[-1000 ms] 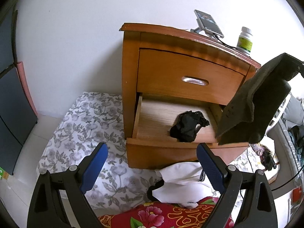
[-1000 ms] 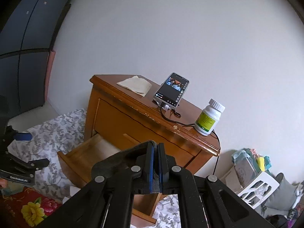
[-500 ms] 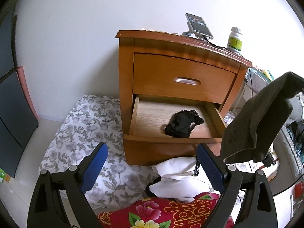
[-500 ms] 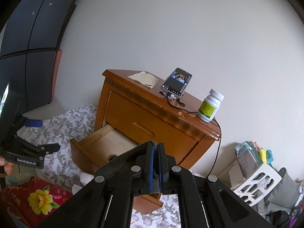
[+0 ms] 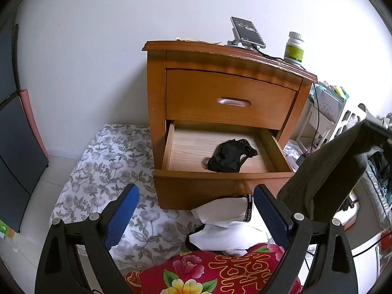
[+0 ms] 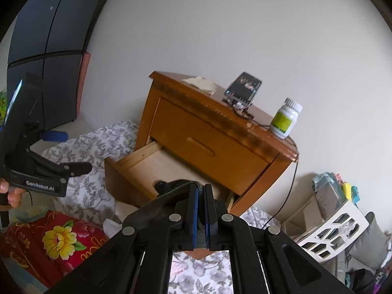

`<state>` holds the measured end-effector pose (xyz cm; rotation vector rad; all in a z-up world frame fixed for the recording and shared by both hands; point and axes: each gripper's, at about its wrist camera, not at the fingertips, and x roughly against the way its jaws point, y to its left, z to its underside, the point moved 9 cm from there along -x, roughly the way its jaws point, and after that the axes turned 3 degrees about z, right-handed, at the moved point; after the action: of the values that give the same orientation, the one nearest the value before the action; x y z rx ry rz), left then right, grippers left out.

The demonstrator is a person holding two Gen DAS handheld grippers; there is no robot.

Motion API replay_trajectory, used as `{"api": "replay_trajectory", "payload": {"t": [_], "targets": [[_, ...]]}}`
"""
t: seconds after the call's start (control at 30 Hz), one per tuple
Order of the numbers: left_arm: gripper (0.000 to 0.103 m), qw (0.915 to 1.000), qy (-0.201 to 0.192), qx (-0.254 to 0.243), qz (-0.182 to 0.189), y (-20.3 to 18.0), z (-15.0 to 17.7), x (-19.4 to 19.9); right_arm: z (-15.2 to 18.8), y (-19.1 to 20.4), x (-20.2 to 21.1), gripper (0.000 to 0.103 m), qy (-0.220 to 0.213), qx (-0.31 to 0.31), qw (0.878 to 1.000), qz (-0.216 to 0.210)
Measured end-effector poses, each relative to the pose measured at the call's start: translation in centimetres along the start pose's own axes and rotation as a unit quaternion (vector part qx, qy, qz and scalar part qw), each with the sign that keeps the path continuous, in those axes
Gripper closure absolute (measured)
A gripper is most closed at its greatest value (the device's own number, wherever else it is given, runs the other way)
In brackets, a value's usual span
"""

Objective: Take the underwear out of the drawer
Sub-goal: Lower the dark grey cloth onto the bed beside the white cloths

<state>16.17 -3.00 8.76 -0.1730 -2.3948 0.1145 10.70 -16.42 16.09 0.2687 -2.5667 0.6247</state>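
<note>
The right hand-held gripper (image 6: 201,188), pressed together on a dark grey garment (image 5: 325,171), is best carried clear of the drawer and lowered onto the white garment (image 5: 225,223) at 6 o'clock before being released. The left hand-held gripper (image 5: 196,210) is spread and empty. In the open lower drawer (image 5: 220,181), only black underwear (image 5: 230,155) is left, toward 3 o'clock.

Black underwear (image 5: 231,155) (crumpled) in open drawer (image 5: 220,180)

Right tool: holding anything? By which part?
Yes. The right tool is shut on the dark grey underwear, pinched at an upper edge; the rest hangs free. The left tool is empty.
</note>
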Motion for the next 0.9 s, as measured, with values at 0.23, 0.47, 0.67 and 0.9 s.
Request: {"api": "replay_trajectory", "payload": {"t": [0.23, 0.47, 0.67, 0.9], "targets": [[0.009, 1.0, 0.002, 0.004, -0.001, 0.4, 0.2, 0.0, 1.8, 2.0, -2.3, 0.099, 0.036, 0.005, 0.999, -0.026], [0.008, 0.9999, 0.009, 0.009, -0.001, 0.8, 0.5, -0.6, 3.2, 4.2, -5.1, 0.099, 0.067, 0.01, 0.996, -0.053], [0.008, 0.9998, 0.015, 0.014, -0.002, 1.3, 0.7, -1.1, 4.3, 6.1, -7.3, 0.099, 0.092, 0.011, 0.993, -0.075], [0.009, 0.9994, 0.026, 0.021, -0.004, 2.0, 1.2, -2.0, 5.2, 7.5, -9.9, 0.099, 0.117, -0.005, 0.988, -0.096]]}}
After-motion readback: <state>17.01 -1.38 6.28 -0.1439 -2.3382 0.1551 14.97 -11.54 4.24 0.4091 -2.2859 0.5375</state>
